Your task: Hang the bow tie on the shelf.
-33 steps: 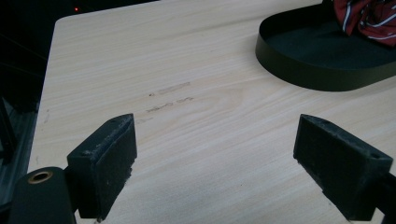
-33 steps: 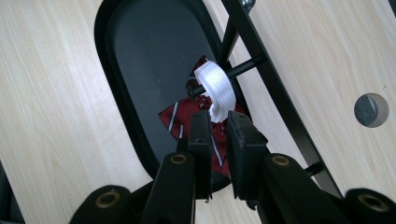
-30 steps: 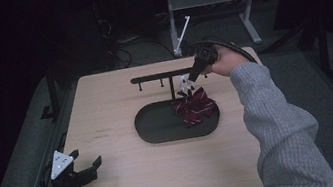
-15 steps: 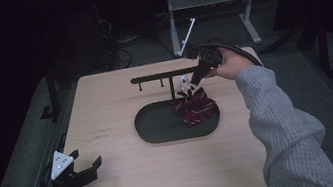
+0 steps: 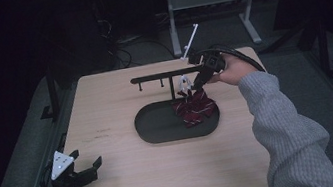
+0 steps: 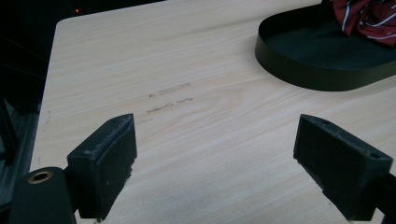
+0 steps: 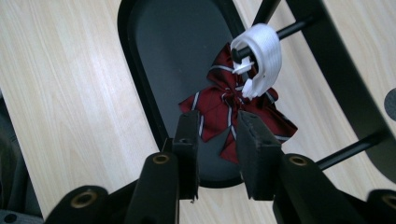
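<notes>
Meanwhile right gripper [image 5: 196,82] stays above bow [image 5: 195,109] — left gripper [image 5: 85,173] unmoved.

Your left gripper view cuts off the tray [image 6: 322,70] and striped bow [image 6: 369,18] at its top right edge.
</notes>
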Tool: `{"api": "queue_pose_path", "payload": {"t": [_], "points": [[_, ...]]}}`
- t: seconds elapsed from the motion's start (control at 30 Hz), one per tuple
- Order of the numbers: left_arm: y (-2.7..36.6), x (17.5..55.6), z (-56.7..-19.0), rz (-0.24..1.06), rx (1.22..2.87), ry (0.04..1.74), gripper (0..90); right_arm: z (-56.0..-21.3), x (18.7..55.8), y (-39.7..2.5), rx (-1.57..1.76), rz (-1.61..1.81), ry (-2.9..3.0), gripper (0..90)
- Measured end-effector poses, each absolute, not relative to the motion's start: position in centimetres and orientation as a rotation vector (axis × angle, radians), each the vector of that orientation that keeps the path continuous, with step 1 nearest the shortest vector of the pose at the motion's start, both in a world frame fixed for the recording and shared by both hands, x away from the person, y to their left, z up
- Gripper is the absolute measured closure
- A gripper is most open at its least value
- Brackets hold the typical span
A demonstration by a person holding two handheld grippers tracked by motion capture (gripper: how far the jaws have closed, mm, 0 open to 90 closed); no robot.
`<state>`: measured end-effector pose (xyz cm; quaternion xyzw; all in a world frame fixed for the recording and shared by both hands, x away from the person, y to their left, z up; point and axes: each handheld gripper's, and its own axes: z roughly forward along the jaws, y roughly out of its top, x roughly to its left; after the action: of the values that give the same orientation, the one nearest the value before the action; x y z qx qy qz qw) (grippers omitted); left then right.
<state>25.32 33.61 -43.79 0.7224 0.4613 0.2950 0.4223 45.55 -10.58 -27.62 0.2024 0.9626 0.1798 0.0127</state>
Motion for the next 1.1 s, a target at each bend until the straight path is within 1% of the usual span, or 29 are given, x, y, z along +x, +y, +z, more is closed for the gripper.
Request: {"api": "queue_pose_path", "payload": {"t": [0.43, 0.73, 1.1], "points": [[33.6, 25.3, -43.8, 0.74, 1.814, 1.152, 12.8, -28.2, 44.8, -10.7, 0.607, 0.589, 3.001, 65.4], [33.5, 25.3, -43.8, 0.742, 1.818, 1.148, 12.8, -28.3, 44.2, -10.9, 0.595, 0.638, 2.992, 61.4], [33.5, 25.3, -43.8, 0.745, 1.827, 1.146, 12.8, -29.0, 43.4, -11.3, 0.605, 0.64, 2.999, 59.2]]}}
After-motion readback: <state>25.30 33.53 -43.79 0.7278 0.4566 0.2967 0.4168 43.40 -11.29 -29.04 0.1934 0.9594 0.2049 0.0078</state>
